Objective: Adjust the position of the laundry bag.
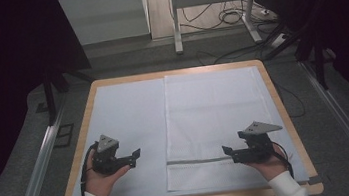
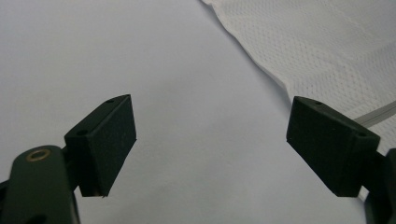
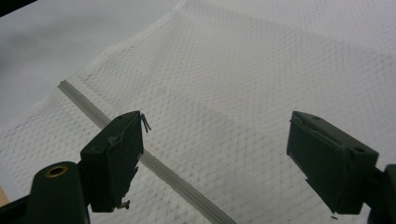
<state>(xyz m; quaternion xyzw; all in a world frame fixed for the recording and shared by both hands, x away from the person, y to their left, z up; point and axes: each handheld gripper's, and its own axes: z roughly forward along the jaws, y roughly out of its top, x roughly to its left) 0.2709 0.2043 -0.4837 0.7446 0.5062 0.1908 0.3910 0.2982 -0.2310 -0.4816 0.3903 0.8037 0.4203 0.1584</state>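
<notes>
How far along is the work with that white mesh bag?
Barely begun, it seems. Done: the white mesh zippered bag lies flat on the pale sheet. In hand: nothing; the left gripper and right gripper hover open beside it. Left: any grasping or handling of the bag.

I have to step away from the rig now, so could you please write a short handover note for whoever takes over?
Left hand-held gripper: open, empty, over the pale table cover, beside the bag's left edge.
Right hand-held gripper: open, empty, over the mesh laundry bag near its grey zipper.
The bag lies flat on the right half of the table, zipper toward the person.
Done: nothing visible. Left: probably grasping the bag.
</notes>
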